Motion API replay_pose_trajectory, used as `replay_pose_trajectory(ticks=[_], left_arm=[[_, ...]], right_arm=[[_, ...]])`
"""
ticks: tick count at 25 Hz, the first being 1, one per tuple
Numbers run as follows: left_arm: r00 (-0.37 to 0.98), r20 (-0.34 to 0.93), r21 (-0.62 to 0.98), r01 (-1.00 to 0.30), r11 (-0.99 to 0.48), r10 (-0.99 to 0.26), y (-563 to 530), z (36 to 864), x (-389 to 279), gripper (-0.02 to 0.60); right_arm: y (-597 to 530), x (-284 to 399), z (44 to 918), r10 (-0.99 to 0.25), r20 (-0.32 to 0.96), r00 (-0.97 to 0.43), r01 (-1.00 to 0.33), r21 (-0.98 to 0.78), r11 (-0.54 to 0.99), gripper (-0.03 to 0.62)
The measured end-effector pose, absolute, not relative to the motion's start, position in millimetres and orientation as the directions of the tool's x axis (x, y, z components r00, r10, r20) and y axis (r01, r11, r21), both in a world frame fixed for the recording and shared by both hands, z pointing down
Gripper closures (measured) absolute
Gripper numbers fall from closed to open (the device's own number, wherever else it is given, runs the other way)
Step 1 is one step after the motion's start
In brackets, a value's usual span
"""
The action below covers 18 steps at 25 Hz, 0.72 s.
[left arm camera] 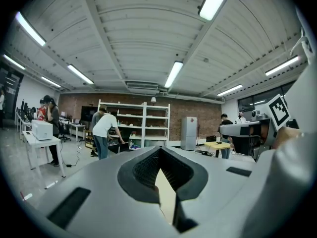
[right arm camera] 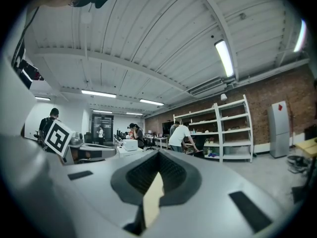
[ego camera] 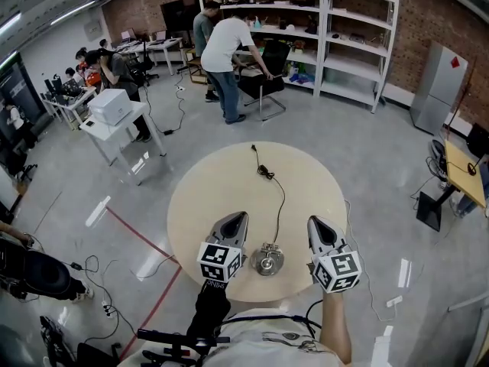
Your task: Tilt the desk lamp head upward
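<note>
Seen from above in the head view, the desk lamp (ego camera: pixel 267 261) is a small silvery round shape near the front edge of the round beige table (ego camera: pixel 206 197). Its black cord (ego camera: pixel 280 205) runs away across the tabletop. My left gripper (ego camera: pixel 235 217) hovers just left of the lamp and my right gripper (ego camera: pixel 315 221) just right of it; neither touches it. Both point level over the table. In the left gripper view the left gripper (left arm camera: pixel 159 150) has its jaws together at the tips, holding nothing. The right gripper (right arm camera: pixel 158 155) in its own view is likewise shut and holds nothing. The lamp shows in neither gripper view.
An inline switch (ego camera: pixel 265 173) lies on the cord mid-table. Beyond the table two people stand by a black chair (ego camera: pixel 263 79) and white shelves (ego camera: pixel 336 37). A white side table with a printer (ego camera: pixel 111 107) stands at the left. Red floor tape (ego camera: pixel 141 235) and loose cables run nearby.
</note>
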<state>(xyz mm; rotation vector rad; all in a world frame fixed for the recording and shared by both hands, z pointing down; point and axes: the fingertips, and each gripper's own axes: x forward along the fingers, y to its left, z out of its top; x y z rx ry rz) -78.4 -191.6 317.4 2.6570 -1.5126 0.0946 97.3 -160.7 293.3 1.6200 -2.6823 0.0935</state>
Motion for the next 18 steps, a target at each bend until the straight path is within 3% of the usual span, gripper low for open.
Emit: replay_pose_trajectory(ticks=[18], left_arm=[[0.521,0.113,0.050,-0.854,-0.519,-0.846,-189.5,324.3,-75.7,0.580]], right_arm=[[-159.4,93.1,299.3,-0.872,0.055,-0.486,-0.874,-0.060,0.483,0.591]])
